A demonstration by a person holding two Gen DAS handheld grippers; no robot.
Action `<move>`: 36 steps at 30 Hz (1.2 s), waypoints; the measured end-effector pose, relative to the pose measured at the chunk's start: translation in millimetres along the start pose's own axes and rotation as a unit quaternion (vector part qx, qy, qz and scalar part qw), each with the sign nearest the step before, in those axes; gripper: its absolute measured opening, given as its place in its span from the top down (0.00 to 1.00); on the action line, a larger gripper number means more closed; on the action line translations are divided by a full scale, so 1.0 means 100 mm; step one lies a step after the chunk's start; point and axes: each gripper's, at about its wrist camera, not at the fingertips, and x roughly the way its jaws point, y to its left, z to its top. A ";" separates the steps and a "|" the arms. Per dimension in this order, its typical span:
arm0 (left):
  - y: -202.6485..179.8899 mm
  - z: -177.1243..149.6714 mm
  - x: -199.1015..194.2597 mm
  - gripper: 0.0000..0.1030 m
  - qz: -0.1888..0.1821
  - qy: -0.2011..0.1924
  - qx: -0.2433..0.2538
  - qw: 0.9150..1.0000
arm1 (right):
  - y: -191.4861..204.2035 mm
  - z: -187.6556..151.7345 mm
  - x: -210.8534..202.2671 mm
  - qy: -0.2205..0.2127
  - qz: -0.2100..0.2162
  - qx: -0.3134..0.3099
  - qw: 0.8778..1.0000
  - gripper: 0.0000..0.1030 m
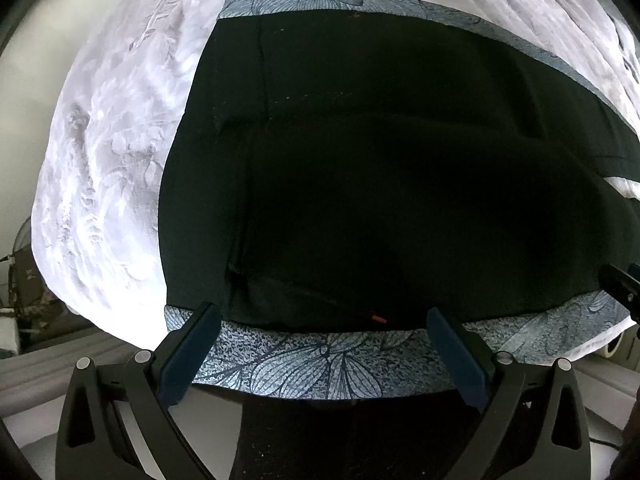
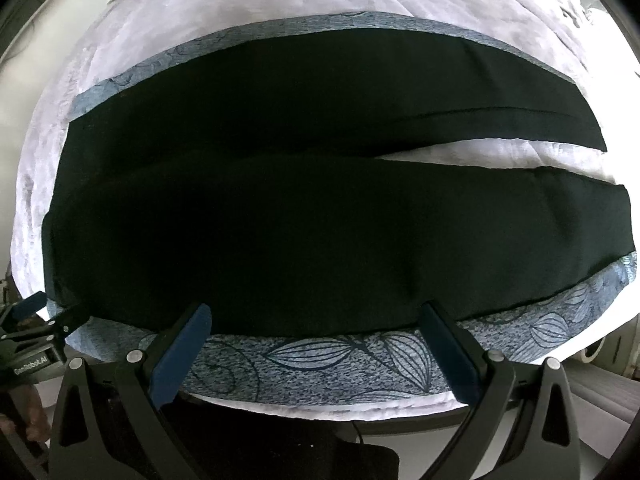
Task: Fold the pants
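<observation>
Black pants (image 2: 280, 220) lie flat just beyond both grippers' parted jaws.

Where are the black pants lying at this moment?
The black pants lie spread flat on the blue leaf-patterned mat over the pale bedspread, just beyond both open grippers; in the right wrist view, the legs split toward the right.

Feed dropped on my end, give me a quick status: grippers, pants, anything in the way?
Left gripper open, empty, at the near edge. Right gripper open, empty. Black pants flat on the patterned mat, legs apart, not yet folded. Nothing on them.
</observation>
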 end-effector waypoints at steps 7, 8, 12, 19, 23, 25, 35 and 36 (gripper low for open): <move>0.03 0.02 0.05 0.00 -0.011 -0.001 -0.015 1.000 | -0.09 -0.01 0.05 -0.004 0.042 0.010 0.999 0.00; 0.05 0.03 0.07 0.00 -0.017 0.002 -0.019 1.000 | -0.13 -0.02 0.06 -0.003 0.068 0.021 0.997 0.00; 0.18 0.03 0.15 0.02 -0.058 0.009 -0.031 0.998 | -0.33 -0.08 0.10 0.003 0.164 0.068 0.984 0.35; 0.19 0.02 0.13 0.13 -0.102 0.006 -0.029 0.994 | -0.48 -0.46 0.37 0.068 0.306 0.132 0.941 0.48; 0.19 0.00 0.12 0.13 -0.109 0.012 -0.031 0.994 | -0.59 -0.68 0.56 0.092 0.320 0.172 0.927 0.48; 0.17 0.00 0.12 0.13 -0.110 0.011 -0.029 0.993 | -0.63 -0.74 0.62 0.095 0.324 0.191 0.922 0.48; 0.21 -0.13 0.00 0.13 -0.164 0.009 -0.039 0.986 | -0.50 -0.59 0.68 0.035 0.451 0.223 0.863 0.44; 0.24 -0.14 -0.01 0.13 -0.170 0.009 -0.044 0.984 | -0.44 -0.59 0.75 0.046 0.459 0.219 0.860 0.44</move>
